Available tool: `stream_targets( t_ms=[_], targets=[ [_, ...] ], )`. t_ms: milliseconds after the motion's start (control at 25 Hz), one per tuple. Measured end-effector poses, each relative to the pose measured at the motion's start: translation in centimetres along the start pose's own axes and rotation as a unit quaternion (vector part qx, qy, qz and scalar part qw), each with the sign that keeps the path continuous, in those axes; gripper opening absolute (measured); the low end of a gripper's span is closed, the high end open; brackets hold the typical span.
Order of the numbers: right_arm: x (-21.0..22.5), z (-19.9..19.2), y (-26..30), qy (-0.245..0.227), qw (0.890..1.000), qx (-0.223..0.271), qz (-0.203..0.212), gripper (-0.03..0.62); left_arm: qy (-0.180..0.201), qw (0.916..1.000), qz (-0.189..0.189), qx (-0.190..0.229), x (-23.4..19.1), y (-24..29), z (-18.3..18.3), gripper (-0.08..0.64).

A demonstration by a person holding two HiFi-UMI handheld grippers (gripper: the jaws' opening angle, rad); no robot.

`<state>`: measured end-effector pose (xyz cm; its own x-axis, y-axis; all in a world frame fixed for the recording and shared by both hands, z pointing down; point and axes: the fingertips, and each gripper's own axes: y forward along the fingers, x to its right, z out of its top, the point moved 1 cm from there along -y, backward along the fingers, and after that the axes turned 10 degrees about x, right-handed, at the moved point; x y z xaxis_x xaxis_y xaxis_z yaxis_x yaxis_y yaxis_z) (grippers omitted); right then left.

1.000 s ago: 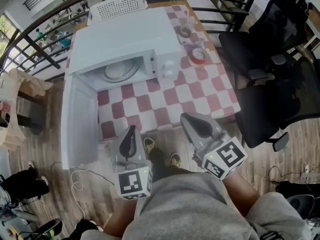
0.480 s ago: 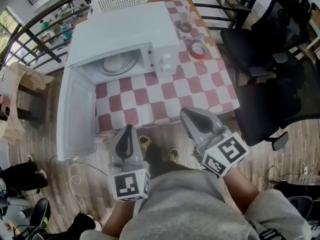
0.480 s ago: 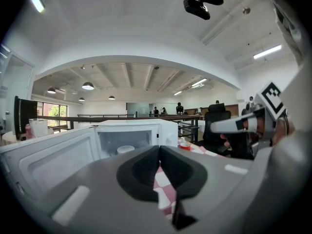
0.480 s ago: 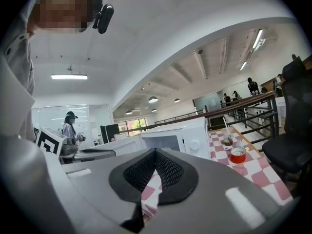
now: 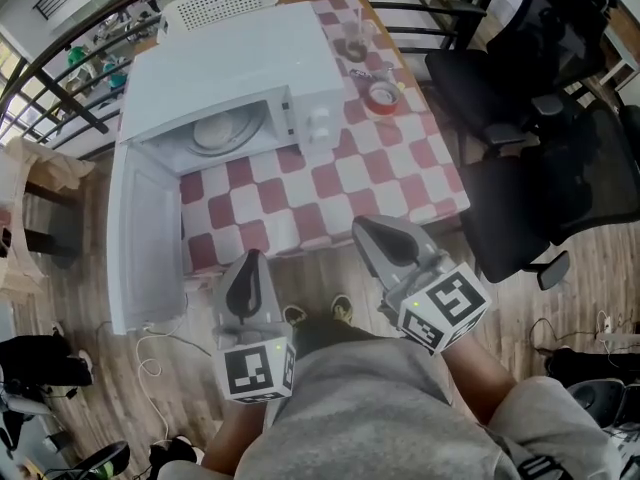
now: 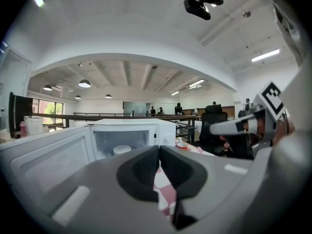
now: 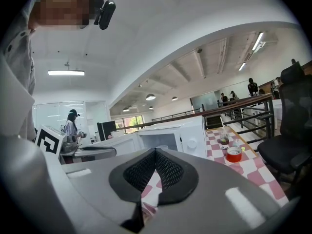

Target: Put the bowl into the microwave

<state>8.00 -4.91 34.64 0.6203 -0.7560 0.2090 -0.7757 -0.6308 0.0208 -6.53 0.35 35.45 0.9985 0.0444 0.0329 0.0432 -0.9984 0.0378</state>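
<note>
The white microwave (image 5: pixel 240 68) stands on the red-and-white checked table (image 5: pixel 330 183), and its door (image 5: pixel 145 238) is swung wide open to the left. A white bowl (image 5: pixel 213 131) sits inside on the turntable; in the left gripper view the bowl (image 6: pixel 122 149) shows deep in the cavity. Both grippers hover off the table's near edge, close to the person's body. My left gripper (image 5: pixel 253 256) is shut and empty, its pads meeting in its own view (image 6: pixel 159 148). To its right my right gripper (image 5: pixel 362 226) is also shut and empty (image 7: pixel 155 150).
A red tape roll (image 5: pixel 383 96) and a clear glass (image 5: pixel 354 46) sit on the table right of the microwave. Black office chairs (image 5: pixel 520 98) crowd the table's right side. A white perforated basket (image 5: pixel 220 3) stands behind the microwave. A cable (image 5: pixel 160 338) lies on the wooden floor.
The head view has drifted, so the microwave and table sit slightly further left and higher. Both grippers stay shut and nearly where they were.
</note>
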Motion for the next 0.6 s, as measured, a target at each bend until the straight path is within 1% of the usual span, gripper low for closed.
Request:
stream_targets(
  t_ms=[120,240,600],
  targets=[
    [-0.4,-0.3,0.4,-0.009,1.0,-0.01,-0.008,0.0,-0.005,1.0,-0.002,0.001,-0.8,0.2,0.1,0.012],
    [-1.1,-0.4,1.1,-0.008,1.0,-0.015,-0.013,0.0,-0.009,1.0,-0.002,0.0,-2.0,0.3,0.2,0.012],
    [-2.3,-0.1,1.8,-0.011,0.999,-0.015,-0.028,0.0,-0.015,0.9998,-0.011,0.004,-3.8,0.4,0.5,0.012]
  ],
)
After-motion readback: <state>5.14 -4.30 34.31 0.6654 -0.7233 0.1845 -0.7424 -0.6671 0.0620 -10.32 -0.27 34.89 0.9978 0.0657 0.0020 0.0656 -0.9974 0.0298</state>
